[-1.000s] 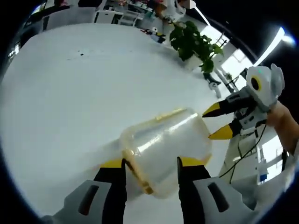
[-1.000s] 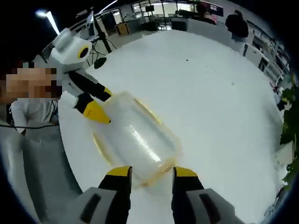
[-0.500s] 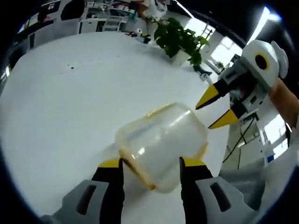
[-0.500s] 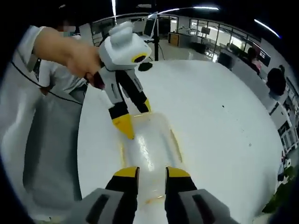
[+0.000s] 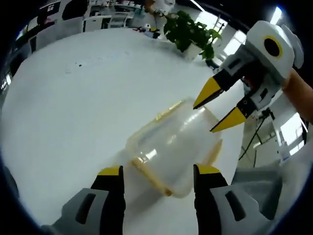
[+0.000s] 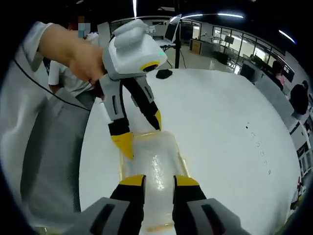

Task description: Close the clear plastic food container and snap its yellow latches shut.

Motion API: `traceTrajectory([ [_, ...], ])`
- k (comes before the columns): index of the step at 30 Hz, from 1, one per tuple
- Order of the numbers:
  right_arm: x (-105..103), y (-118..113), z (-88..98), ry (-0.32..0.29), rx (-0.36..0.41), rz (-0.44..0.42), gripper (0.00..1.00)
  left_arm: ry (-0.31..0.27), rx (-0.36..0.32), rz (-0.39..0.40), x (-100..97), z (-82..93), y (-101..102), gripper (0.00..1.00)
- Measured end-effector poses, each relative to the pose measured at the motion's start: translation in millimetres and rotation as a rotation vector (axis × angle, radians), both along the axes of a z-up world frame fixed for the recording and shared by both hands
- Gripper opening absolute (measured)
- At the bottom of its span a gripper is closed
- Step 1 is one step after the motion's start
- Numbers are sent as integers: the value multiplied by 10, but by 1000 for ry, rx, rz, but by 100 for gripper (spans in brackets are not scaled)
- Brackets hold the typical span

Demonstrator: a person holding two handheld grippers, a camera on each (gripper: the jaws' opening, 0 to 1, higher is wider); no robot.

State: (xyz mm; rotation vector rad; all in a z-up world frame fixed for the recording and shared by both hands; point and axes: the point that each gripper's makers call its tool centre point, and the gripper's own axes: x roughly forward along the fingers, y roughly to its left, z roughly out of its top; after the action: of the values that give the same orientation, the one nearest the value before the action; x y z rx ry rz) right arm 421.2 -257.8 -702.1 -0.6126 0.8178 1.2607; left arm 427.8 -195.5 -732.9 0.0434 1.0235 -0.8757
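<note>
Low in the left gripper view, the left gripper (image 5: 159, 172) spreads wide around the container (image 5: 173, 147); the right gripper (image 5: 217, 105) gapes upper right.

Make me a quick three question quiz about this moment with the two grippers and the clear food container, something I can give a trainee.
1. True or false: the clear container rests on the white table.
2. Which gripper has its jaws wide apart, one at each side of the container?
A. left gripper
B. right gripper
3. Fill in: in the left gripper view, a leafy potted ____ stands at the far edge of the table.

Key
1. True.
2. A. In the left gripper view the right gripper's yellow tips hover over the container's far end, open but closer together.
3. plant
</note>
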Motion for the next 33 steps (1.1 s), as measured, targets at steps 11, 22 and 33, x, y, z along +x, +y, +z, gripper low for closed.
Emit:
traceTrajectory([
  [11,110,55,-72,3,-11,13,23,-358,-40,-302,59,569,-296,34],
  [22,137,-19,-226,32,-95,121,43,-414,14,-532,-218,409,-605,37],
  [33,142,-46,-295,26,-131,146,48,-368,42,-587,-278,212,-691,46],
])
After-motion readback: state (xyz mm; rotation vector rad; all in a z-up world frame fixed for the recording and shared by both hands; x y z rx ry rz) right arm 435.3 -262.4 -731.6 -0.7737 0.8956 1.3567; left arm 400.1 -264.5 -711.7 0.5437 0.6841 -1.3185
